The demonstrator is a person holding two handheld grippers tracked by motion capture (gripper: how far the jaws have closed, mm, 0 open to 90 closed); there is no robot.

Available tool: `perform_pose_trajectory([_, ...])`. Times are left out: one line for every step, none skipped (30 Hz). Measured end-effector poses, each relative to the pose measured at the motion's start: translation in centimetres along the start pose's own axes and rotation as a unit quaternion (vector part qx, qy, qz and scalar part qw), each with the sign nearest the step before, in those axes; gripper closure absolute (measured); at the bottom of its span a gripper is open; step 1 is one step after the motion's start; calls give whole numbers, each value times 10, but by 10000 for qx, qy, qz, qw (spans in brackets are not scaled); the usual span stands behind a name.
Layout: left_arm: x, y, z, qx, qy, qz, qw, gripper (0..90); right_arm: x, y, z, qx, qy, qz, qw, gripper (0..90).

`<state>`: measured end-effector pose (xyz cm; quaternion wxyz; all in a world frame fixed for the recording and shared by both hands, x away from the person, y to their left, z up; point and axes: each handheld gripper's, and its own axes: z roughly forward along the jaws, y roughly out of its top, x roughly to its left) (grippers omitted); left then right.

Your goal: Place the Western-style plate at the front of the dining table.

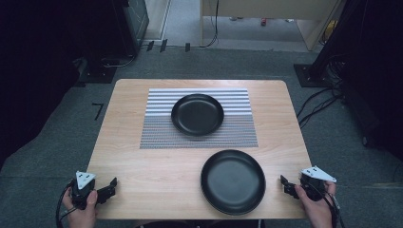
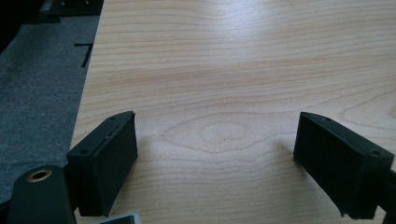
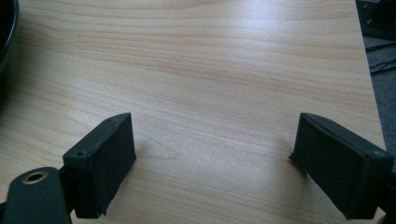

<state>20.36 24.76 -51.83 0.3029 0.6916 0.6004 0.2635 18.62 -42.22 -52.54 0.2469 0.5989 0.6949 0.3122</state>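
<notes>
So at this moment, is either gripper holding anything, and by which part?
Nothing is held. The left gripper and the right gripper both stand open over the bare light wooden table, apart from the nearer round black plate.

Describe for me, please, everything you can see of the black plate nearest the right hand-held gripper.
The near black plate is round and shallow, with a raised rim and a flat well, dark and slightly glossy; its material cannot be told. It is empty and lies flat and upright on the bare wood of the table, near the front edge and right of centre, apart from the striped placemat. Nothing touches it; the right hand-held gripper rests just beside it.
</notes>
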Motion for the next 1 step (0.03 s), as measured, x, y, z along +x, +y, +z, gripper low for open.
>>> perform_pose_trajectory([0,0,0,4,5,-4,10000,131,0,0,0,-5,-8,8,10000,134])
